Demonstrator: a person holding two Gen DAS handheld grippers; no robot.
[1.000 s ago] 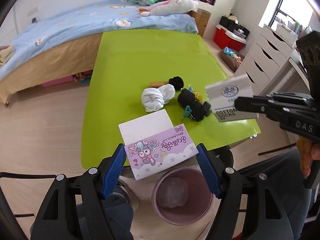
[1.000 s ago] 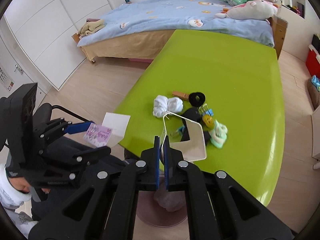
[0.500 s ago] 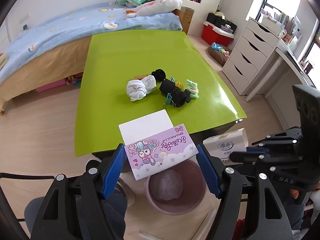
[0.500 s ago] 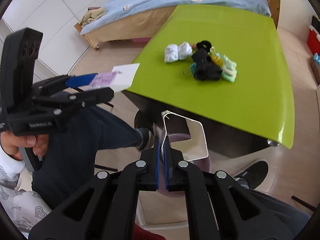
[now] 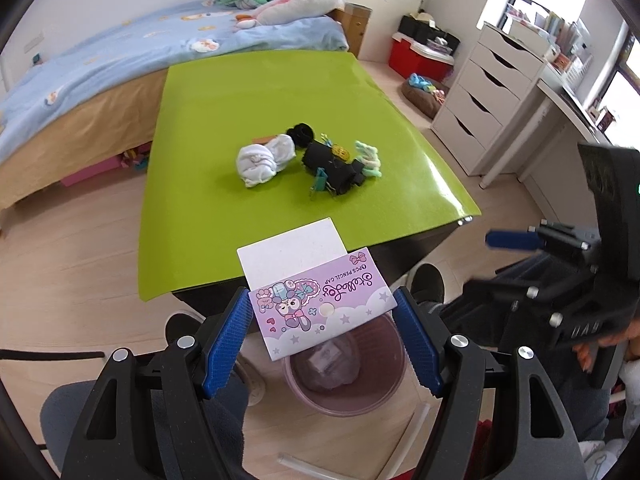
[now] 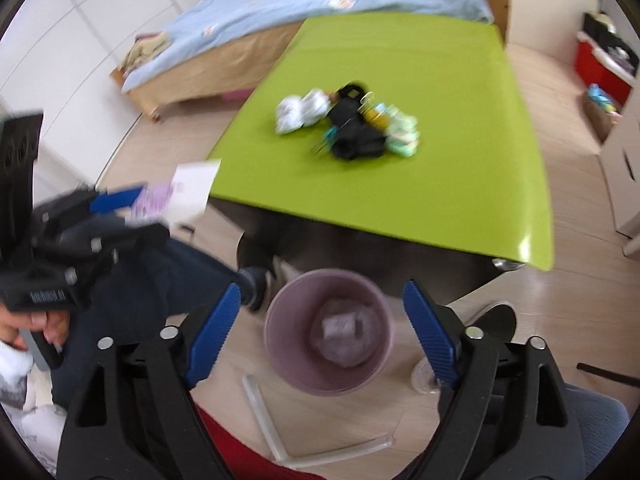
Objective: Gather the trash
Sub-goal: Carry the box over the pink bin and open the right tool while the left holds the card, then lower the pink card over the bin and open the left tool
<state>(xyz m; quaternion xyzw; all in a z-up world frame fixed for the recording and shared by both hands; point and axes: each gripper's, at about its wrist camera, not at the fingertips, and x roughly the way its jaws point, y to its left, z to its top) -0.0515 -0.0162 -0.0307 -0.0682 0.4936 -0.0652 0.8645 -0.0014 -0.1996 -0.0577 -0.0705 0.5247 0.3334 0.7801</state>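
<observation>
My left gripper (image 5: 324, 320) is shut on a purple and white pencil-cap card (image 5: 316, 288), held over the pink trash bin (image 5: 348, 396) on the floor. My right gripper (image 6: 324, 336) is open and empty above the same bin (image 6: 280, 344). The sock box (image 6: 340, 326) lies inside the bin on a crumpled bag. In the right wrist view the left gripper (image 6: 120, 208) with the card (image 6: 180, 196) is at the left. In the left wrist view the right gripper (image 5: 516, 240) is at the right.
A green table (image 5: 224, 92) carries a white sock bundle (image 5: 264, 158), black socks (image 5: 332, 164), binder clips and mint socks (image 5: 368, 156). A bed (image 5: 120, 56) stands behind, white drawers (image 5: 480, 108) to the right. Clear tubes (image 6: 260, 404) lie on the floor by the bin.
My right gripper opened and the sock box dropped into the bin. My left gripper still holds the card, now over the bin.
</observation>
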